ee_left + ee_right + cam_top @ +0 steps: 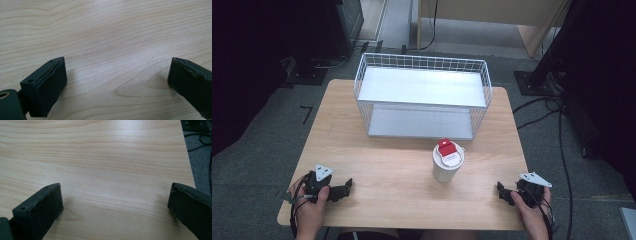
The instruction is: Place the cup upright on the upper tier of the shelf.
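A white cup (446, 161) with a red and white lid stands upright on the wooden table (387, 160), right of centre. Behind it sits a white wire basket shelf (422, 95) with two flat levels. My left gripper (343, 189) rests near the table's front left corner, held by a hand, its jaws wide apart over bare wood (117, 72). My right gripper (502, 192) lies near the front right corner, also open, with bare wood (115, 195) between its jaws. Both are well apart from the cup.
The table's right edge (188, 165) runs close to the right gripper, with grey floor and black cables (557, 130) beyond. Dark stands and equipment (552, 70) flank the table at the back.
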`<control>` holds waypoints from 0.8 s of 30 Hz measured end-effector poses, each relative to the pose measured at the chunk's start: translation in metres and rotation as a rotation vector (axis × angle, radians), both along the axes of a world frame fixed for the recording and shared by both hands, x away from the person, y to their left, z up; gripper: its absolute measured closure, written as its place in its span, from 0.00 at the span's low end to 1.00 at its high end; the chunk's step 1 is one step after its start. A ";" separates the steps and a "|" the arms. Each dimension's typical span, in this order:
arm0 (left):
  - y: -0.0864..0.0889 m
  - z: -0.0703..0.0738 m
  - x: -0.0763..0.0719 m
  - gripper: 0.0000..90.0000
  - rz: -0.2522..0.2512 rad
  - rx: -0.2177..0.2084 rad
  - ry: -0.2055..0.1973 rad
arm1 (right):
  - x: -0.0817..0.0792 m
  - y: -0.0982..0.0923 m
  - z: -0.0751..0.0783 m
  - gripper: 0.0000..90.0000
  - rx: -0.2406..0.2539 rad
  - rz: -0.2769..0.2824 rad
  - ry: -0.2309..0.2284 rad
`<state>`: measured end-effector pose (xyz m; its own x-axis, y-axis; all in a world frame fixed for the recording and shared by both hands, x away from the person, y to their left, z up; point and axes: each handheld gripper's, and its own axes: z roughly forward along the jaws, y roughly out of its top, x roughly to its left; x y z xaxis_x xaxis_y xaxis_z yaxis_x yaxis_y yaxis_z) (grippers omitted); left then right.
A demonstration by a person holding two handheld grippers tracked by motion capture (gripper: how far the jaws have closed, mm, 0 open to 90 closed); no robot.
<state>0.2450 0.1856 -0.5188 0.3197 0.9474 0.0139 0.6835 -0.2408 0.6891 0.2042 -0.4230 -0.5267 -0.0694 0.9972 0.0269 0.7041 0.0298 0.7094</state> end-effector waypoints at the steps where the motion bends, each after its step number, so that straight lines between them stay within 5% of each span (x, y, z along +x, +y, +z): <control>1: 0.000 0.000 0.000 0.03 0.000 0.000 0.000 | 0.000 0.000 0.000 0.00 0.000 0.000 0.000; 8: 0.000 0.000 0.000 0.03 0.000 0.000 0.000 | 0.000 0.003 0.000 0.00 -0.006 -0.019 -0.001; 13: 0.000 0.000 0.000 0.03 0.000 0.000 0.000 | 0.001 0.013 0.002 0.00 -0.028 0.009 -0.018; 24: 0.000 0.000 0.000 0.03 0.000 0.000 0.000 | 0.003 0.047 0.015 0.00 0.005 0.073 -0.061</control>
<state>0.2450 0.1856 -0.5189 0.3194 0.9475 0.0136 0.6834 -0.2403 0.6893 0.2077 -0.3765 -0.5122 -0.1430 0.9894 0.0250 0.6556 0.0758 0.7513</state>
